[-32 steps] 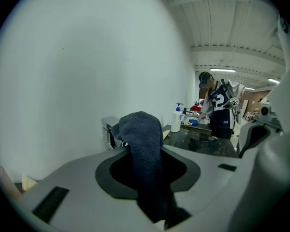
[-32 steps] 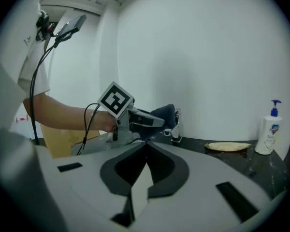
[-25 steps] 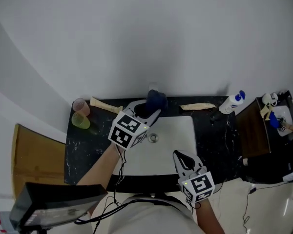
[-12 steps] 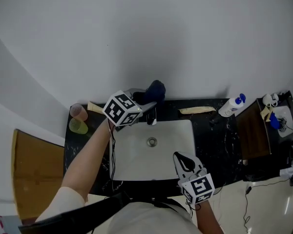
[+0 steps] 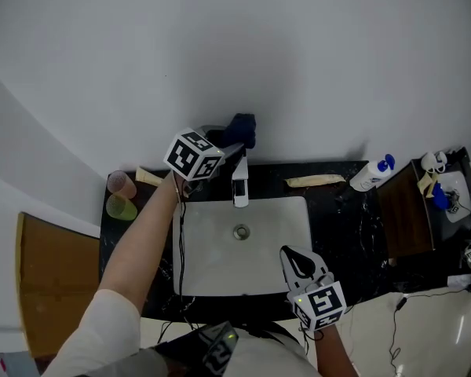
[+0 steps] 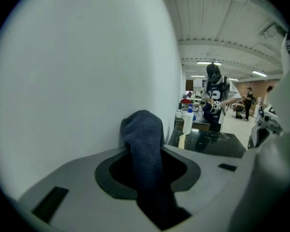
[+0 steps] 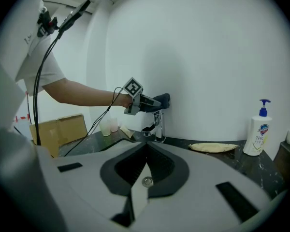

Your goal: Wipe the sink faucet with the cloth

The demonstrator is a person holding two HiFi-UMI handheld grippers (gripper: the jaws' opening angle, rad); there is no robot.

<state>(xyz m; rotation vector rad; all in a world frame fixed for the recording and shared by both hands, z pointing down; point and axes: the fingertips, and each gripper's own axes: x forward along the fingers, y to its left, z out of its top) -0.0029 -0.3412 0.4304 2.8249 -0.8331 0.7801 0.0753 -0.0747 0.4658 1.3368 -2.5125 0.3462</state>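
The left gripper (image 5: 234, 146) is clamped on a dark blue cloth (image 6: 144, 135). The cloth runs up between its jaws and bunches into a rounded fold past the tips, close to the white wall (image 5: 220, 53). In the right gripper view the cloth hangs directly over the top of the chrome faucet (image 7: 157, 125); whether it touches the metal I cannot tell. The faucet stands at the back edge of the white sink (image 5: 212, 259), its spout reaching out over the basin toward the round drain (image 5: 241, 232).

The right gripper (image 5: 293, 256) sits low at the front of the sink, pointing toward the faucet. Its jaws are drawn together with only a thin slit between them, and nothing is in them.

The sink is set in a black marbled counter (image 5: 347, 228). Left of the faucet stand a pink cup (image 5: 122, 184) and a green cup (image 5: 120, 207). To the right lie a beige rag (image 5: 317, 181) and a white pump bottle with a blue top (image 5: 373, 172). A cardboard box (image 5: 51, 281) sits beside the counter's left end.
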